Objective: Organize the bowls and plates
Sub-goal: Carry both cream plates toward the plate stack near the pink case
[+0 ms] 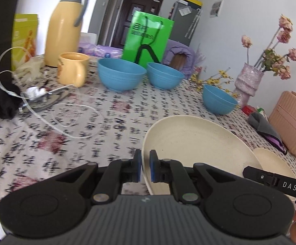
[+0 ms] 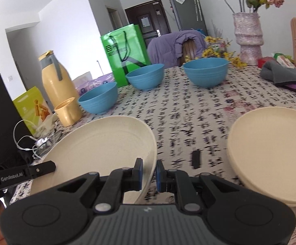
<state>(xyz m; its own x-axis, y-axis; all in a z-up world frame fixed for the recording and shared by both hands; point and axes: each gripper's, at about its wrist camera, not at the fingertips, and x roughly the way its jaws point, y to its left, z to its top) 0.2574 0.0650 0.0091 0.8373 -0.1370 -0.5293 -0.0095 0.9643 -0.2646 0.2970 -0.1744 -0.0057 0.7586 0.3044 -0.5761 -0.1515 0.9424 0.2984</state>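
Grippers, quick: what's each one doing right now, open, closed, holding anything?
Left gripper: closed on the left rim of the cream plate.
Right gripper: closed on the right rim of the same cream plate.

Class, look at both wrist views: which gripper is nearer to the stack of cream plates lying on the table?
Right. The right gripper grips the held plate on the edge beside the stack of cream plates; the left gripper grips the opposite edge.

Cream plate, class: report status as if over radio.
Left gripper and right gripper both shut on cream plate rims. Plate stack to the right. Small black object lies between.
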